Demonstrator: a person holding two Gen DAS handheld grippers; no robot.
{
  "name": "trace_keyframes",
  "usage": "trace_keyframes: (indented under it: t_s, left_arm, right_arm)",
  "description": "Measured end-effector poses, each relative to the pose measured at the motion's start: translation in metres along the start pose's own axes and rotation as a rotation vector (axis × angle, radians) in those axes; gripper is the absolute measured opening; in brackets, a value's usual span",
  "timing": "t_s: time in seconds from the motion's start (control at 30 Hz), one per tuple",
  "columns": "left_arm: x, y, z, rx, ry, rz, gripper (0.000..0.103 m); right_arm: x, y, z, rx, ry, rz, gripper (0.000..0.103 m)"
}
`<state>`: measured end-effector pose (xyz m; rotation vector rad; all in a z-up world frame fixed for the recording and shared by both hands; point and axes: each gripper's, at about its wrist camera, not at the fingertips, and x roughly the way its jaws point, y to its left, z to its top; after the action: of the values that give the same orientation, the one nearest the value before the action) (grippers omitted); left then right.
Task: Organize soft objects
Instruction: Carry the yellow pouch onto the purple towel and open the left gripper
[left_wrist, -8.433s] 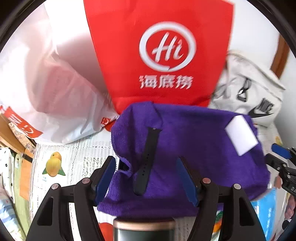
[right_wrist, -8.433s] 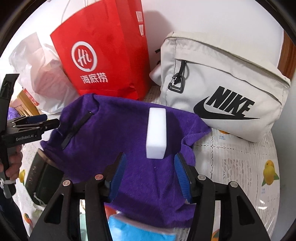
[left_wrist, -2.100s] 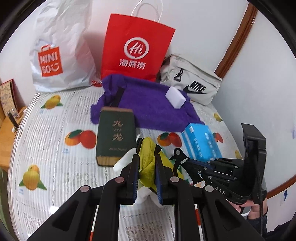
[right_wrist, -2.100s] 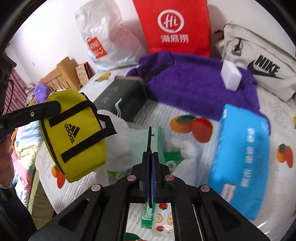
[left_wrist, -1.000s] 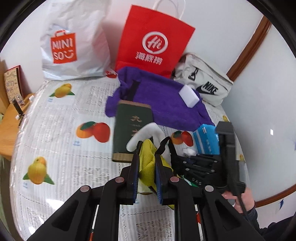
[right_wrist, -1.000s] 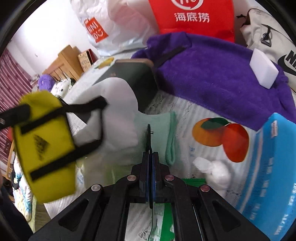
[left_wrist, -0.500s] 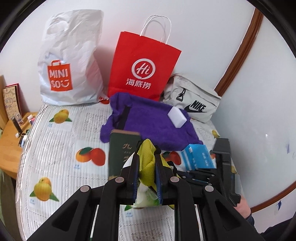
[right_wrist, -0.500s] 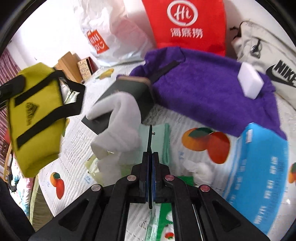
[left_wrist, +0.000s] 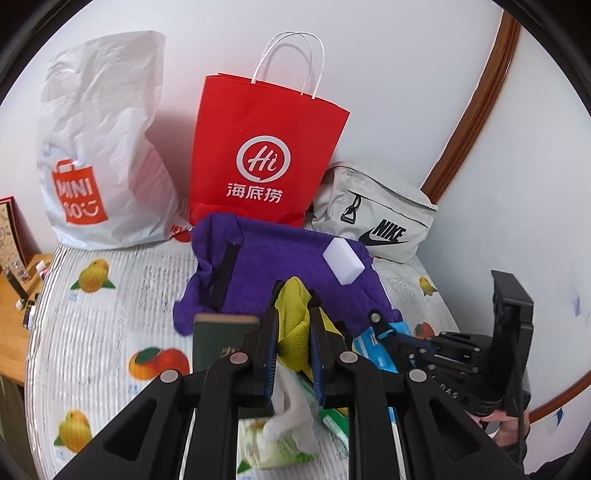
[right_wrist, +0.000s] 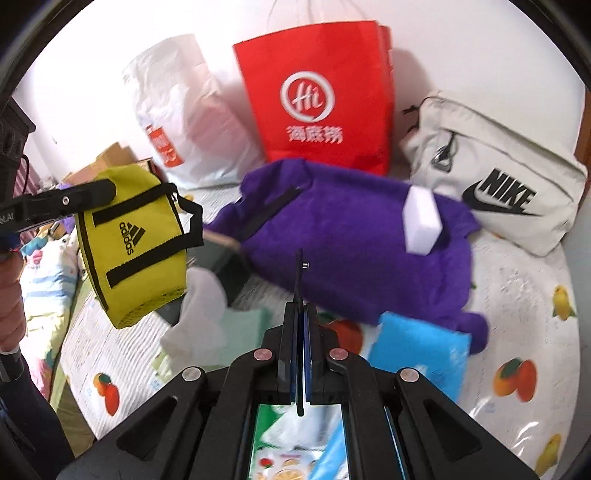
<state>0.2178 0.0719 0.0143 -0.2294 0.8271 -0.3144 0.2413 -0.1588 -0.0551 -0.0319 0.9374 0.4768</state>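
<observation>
My left gripper (left_wrist: 292, 325) is shut on a yellow Adidas pouch (left_wrist: 293, 325) and holds it up above the table; the pouch also shows hanging at the left of the right wrist view (right_wrist: 133, 243). My right gripper (right_wrist: 300, 295) is shut on a thin black strap (right_wrist: 298, 273) that stands up between its fingers. A purple towel (right_wrist: 354, 243) lies ahead with a white sponge block (right_wrist: 421, 221) and a black strap (left_wrist: 223, 277) on it. A white sock (right_wrist: 201, 314) lies by a green cloth.
A red paper bag (left_wrist: 266, 158), a white Miniso bag (left_wrist: 99, 155) and a grey Nike bag (left_wrist: 373, 221) stand against the back wall. A dark green book (left_wrist: 218, 343), a blue tissue pack (right_wrist: 417, 358) and wipes packs lie on the fruit-print tablecloth (left_wrist: 92, 332).
My left gripper has lifted the yellow pouch higher and nearer the towel. My right gripper, still shut on the strap, has pulled back and tilted up.
</observation>
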Motion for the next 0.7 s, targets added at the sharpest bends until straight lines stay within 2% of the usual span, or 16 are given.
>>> trace_keyframes:
  t_s: [0.33, 0.7]
  left_arm:
    - [0.043, 0.007, 0.032, 0.017, 0.027, 0.022, 0.015]
    - [0.09, 0.009, 0.067, 0.053, 0.048, 0.051, 0.015]
  right_arm:
    - [0.014, -0.039, 0.026, 0.025, -0.002, -0.067, 0.003]
    - [0.041, -0.077, 0.046, 0.04, 0.023, -0.096, 0.003]
